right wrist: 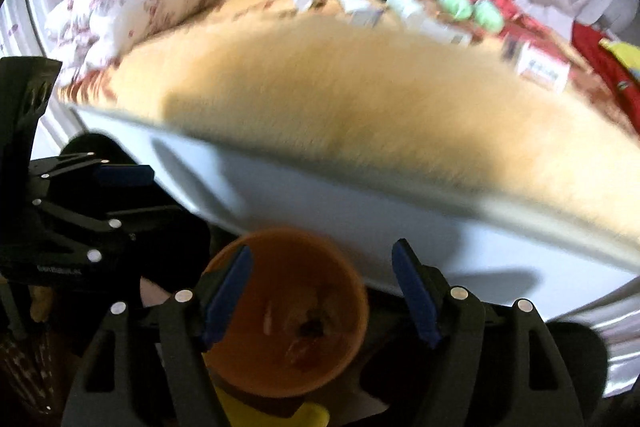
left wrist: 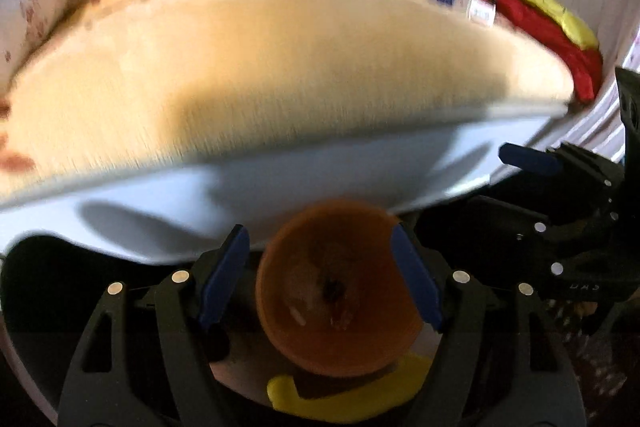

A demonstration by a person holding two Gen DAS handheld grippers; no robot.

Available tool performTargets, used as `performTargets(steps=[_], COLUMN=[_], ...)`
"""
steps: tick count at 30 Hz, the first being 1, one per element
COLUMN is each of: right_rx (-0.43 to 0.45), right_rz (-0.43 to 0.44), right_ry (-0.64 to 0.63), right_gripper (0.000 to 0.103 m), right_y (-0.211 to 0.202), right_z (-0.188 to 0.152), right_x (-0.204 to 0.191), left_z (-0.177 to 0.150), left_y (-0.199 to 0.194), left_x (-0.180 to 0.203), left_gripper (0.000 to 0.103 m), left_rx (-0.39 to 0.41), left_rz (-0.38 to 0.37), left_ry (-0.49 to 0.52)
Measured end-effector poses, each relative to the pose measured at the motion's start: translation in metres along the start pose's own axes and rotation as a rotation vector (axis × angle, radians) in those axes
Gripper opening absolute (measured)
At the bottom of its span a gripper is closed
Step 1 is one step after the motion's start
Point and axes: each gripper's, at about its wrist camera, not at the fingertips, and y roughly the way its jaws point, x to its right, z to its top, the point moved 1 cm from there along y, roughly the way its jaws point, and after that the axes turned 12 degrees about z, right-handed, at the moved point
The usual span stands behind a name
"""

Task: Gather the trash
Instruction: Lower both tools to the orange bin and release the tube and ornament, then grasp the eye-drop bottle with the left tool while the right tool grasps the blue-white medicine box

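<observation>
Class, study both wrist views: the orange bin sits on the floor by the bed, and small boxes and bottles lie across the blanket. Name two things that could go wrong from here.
1. Both views are motion-blurred, so the tongs seem to be moving fast; the left tongs sit around the orange bin rim and might knock it over.
2. The litter lies far across the blanket; a long reach could push pieces away rather than grip them.

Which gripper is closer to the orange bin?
Left. The left gripper has its jaws open on either side of the orange bin. The right gripper, jaws also open, sits off to the bin's right, with only its left finger over the rim.
</observation>
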Motion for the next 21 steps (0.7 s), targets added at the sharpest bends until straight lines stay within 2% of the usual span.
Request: performTargets(steps=[5,11,16,21], right_rx=[0.146,0.254,0.283,0.288], right_rz=[-0.066,-0.143,-0.152,-0.155], right_ry=[0.013,0.036,0.052,0.070], right_gripper=[0.075,0.076,0.076,0.076], right_y=[-0.030,-0.048,-0.052,-0.051], right_z=[0.033,0.058,0.062,0.057], right_x=[0.020,0.040,0.053,0.063], left_z=[0.053,0.126,0.174,0.202], left_y=[-0.022,-0.012,0.021,0.063], left_x=[0.004,0.025,0.036,0.040], left_gripper=[0.072,0.072,0.072,0.069], left_rx=[0.160,0.282,0.283,0.208], left_rz=[0.021,0.033,0.050,0.078], left_ry=[-0.020,-0.042,-0.080,-0.107])
